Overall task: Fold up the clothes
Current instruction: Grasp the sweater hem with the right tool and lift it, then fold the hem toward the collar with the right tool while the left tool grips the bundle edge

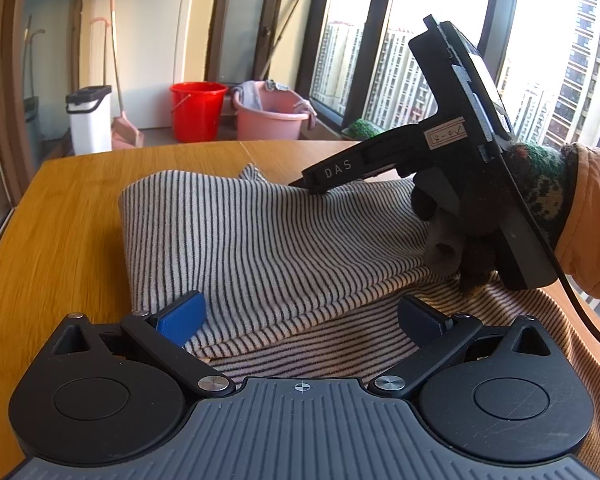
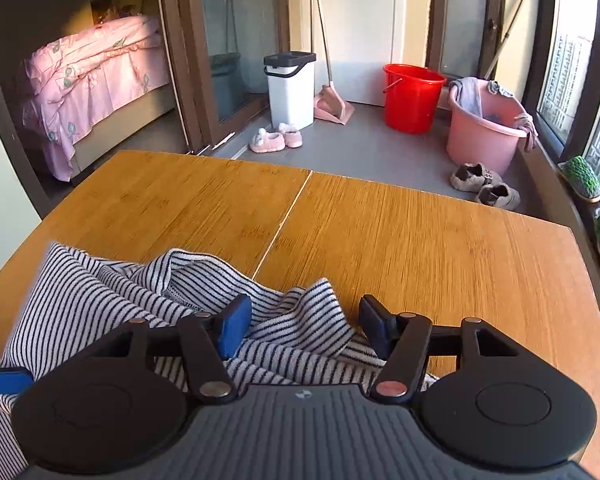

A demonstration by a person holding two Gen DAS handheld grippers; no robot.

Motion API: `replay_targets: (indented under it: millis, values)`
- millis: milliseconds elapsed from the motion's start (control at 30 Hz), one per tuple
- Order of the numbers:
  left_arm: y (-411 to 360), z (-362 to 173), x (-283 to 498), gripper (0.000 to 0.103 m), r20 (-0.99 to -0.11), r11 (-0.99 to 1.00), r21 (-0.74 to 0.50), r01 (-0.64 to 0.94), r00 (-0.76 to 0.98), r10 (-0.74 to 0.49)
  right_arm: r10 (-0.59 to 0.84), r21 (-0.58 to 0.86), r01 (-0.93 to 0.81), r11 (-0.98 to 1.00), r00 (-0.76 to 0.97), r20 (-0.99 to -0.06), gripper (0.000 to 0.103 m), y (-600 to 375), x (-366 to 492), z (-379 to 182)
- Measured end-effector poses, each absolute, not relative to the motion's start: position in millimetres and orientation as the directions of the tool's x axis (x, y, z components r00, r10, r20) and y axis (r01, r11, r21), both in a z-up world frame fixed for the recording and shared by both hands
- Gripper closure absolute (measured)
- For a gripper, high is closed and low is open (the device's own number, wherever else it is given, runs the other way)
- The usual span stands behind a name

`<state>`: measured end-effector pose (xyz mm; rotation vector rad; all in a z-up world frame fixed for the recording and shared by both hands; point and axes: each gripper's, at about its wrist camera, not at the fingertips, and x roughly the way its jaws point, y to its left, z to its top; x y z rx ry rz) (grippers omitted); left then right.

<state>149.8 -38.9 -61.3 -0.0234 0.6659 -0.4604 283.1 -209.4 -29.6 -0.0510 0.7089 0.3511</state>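
- Both jaws stood apart: left gripper (image 1: 300, 320) over the near hem, right gripper (image 2: 306, 330) over bunched cloth.
- Striped top (image 1: 268, 240) lay part-folded on the table (image 1: 72, 208).
- Soft, light, limp knit; I'd pinch a layered edge.

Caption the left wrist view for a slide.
Open left gripper over a folded striped garment on the wooden table, while the right gripper touches the cloth's far side.

Two wrist cameras, both low and close over the bench (image 2: 380, 220).

Left view faces the window at 2 o'clock; right view faces the floor beyond; both share the red bucket (image 1: 198, 110).
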Motion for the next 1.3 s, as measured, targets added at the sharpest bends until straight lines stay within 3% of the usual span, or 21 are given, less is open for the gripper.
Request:
replay_targets:
  millis: [133, 300, 433, 500, 633, 733, 900, 1000, 1100, 1133, 1200, 1300]
  values:
    - [-31, -60, 149, 0.000, -0.572, 0.894, -0.200, 0.401, 0.693, -0.439, 0.329, 0.086, -0.350, 0.933, 0.727, -0.603, 0.094, -214, 265, -10]
    - [16, -32, 143, 0.000, -0.454, 0.852, -0.388, 0.353, 0.731, -0.510, 0.365, 0.103, -0.372, 0.922, 0.754, -0.546, 0.095, -220, 242, 14]
    - [49, 9, 148, 0.000, -0.363, 0.847, -0.443, 0.295, 0.804, -0.470, 0.492, 0.193, -0.459, 0.867, 0.728, -0.477, 0.095, -241, 170, 40]
    - [52, 18, 150, 0.000, -0.359, 0.843, -0.449, 0.296, 0.805, -0.473, 0.529, 0.248, -0.473, 0.846, 0.678, -0.512, 0.095, -245, 140, 26]
    - [40, 23, 151, 0.000, -0.383, 0.830, -0.454, 0.325, 0.770, -0.511, 0.554, 0.321, -0.461, 0.827, 0.569, -0.608, 0.096, -244, 93, -20]
    - [26, 22, 148, 0.000, -0.406, 0.828, -0.431, 0.359, 0.742, -0.533, 0.560, 0.343, -0.452, 0.823, 0.546, -0.623, 0.096, -244, 79, -40]
    - [13, 9, 130, 0.005, -0.559, 0.849, -0.318, 0.422, 0.640, -0.528, 0.540, 0.282, -0.486, 0.827, 0.547, -0.640, 0.091, -255, 67, -22]
    - [16, -5, 112, 0.006, -0.660, 0.873, -0.218, 0.436, 0.593, -0.461, 0.606, 0.299, -0.540, 0.787, 0.583, -0.541, 0.089, -275, 54, 16]
    - [16, -14, 104, 0.007, -0.706, 0.872, -0.228, 0.433, 0.543, -0.454, 0.627, 0.318, -0.540, 0.779, 0.664, -0.408, 0.067, -293, 52, 46]
    - [18, -13, 103, 0.007, -0.709, 0.871, -0.238, 0.430, 0.536, -0.458, 0.608, 0.315, -0.521, 0.794, 0.691, -0.390, 0.066, -296, 56, 49]
    - [27, -6, 104, 0.007, -0.693, 0.871, -0.271, 0.410, 0.544, -0.472, 0.553, 0.322, -0.451, 0.833, 0.694, -0.461, 0.066, -293, 76, 33]
    - [40, 5, 105, 0.007, -0.669, 0.867, -0.321, 0.381, 0.557, -0.492, 0.399, 0.206, -0.358, 0.911, 0.635, -0.662, 0.067, -286, 90, -8]
